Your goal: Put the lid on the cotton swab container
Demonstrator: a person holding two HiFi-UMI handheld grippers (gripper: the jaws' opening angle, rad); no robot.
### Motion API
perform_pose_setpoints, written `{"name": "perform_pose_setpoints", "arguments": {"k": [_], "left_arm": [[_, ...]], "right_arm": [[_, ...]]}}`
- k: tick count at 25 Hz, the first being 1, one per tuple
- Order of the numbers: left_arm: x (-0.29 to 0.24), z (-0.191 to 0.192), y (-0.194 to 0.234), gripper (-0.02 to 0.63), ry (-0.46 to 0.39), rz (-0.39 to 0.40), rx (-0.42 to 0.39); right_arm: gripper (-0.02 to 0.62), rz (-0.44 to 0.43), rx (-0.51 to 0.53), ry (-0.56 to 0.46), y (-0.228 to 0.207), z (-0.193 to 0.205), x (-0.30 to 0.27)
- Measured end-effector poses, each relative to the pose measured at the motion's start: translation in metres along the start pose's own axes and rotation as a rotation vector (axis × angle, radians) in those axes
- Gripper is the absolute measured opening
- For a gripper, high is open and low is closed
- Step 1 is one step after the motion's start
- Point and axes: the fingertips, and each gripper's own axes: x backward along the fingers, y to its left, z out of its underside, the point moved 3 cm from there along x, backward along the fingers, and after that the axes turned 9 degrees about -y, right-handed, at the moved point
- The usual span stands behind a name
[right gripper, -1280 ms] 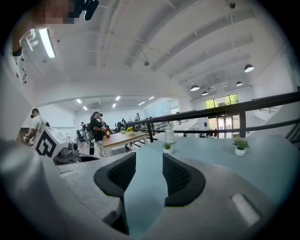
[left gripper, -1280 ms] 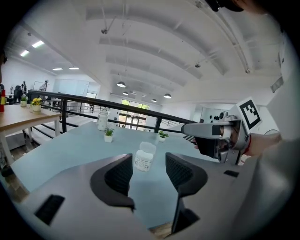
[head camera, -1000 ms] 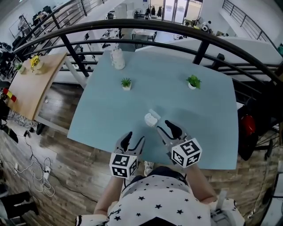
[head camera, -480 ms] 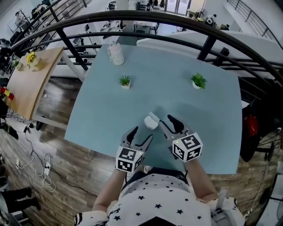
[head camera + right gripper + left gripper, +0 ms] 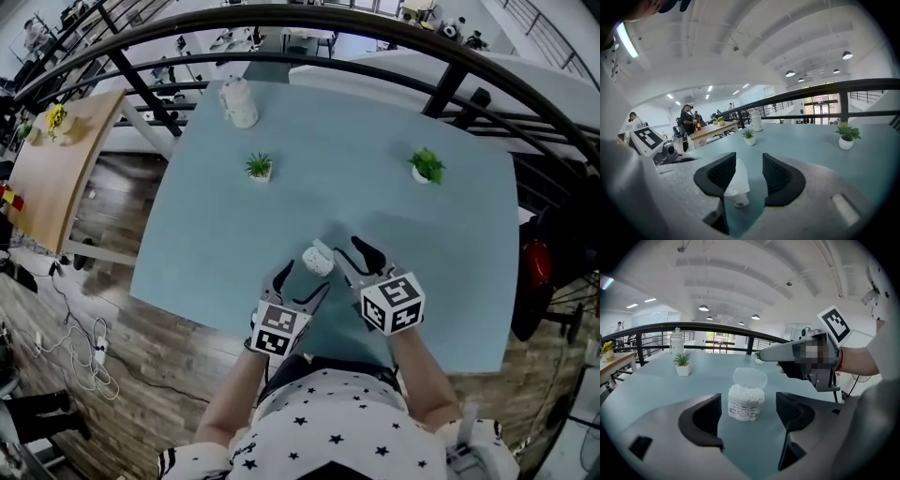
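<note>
The cotton swab container (image 5: 318, 259) stands on the blue table, full of white swabs (image 5: 746, 401). Its clear hinged lid (image 5: 750, 378) is tipped up and open at the back. My left gripper (image 5: 302, 281) is just short of the container on the near side. Its jaws are opening wide, and the container sits ahead of the gap (image 5: 747, 420), touching neither pad. My right gripper (image 5: 349, 253) comes in from the right. Its jaws (image 5: 749, 176) stand apart with the raised lid (image 5: 740, 176) between them, close to the left pad and clear of the right one.
Two small potted plants (image 5: 259, 168) (image 5: 427, 166) and a white bottle (image 5: 238, 103) stand farther back on the table. A black railing (image 5: 281, 19) curves round the far side. The near table edge (image 5: 225, 323) lies under my grippers. A wooden table (image 5: 56, 178) is at the left.
My left gripper has moved forward up to the container and its jaws have spread wider. The right gripper has edged in towards the lid with its jaws unchanged.
</note>
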Motion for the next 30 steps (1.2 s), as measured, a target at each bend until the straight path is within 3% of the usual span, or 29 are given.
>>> {"name": "perform_pose_setpoints", "arguments": {"k": [15,30], "left_arm": [[-0.039,0.027,0.009,0.35,0.084,0.026,-0.141],[-0.043,0.035,0.012,0.333,0.076,0.004,-0.138]], "right_arm": [[0.161,0.018,-0.035,0.034,-0.021,0.016,-0.024],[0.161,-0.01,-0.051,0.046,-0.018,0.022,-0.03]]}}
